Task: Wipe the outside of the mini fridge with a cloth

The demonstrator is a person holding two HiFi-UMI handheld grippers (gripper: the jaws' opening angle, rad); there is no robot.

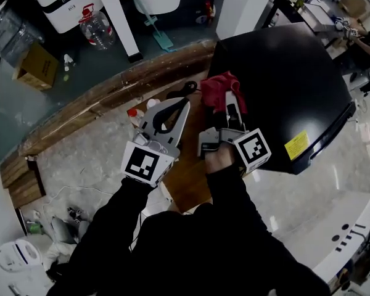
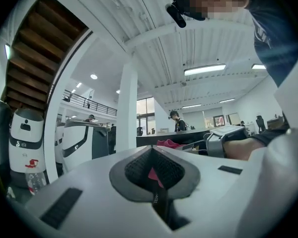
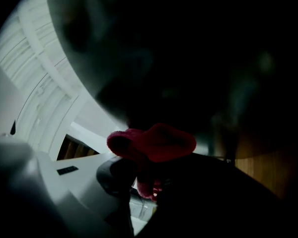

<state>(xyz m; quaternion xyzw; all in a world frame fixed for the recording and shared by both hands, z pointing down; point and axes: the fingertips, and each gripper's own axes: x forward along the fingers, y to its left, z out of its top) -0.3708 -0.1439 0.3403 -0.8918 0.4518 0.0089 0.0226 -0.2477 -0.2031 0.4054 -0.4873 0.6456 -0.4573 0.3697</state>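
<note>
The right gripper (image 1: 233,110) pinches a bunched red cloth (image 1: 221,90) at the left edge of the black mini fridge (image 1: 283,79); the cloth looks soft, light and floppy, best held by a thick fold; the fridge looks heavy, hard and glossy. The left gripper (image 1: 182,105) hangs just beside it, jaws pressed together on nothing. Below lies a brown wooden board (image 1: 188,177) on a pale stone floor (image 1: 80,147); 1 white pillar (image 1: 120,17) stands beyond.
</note>
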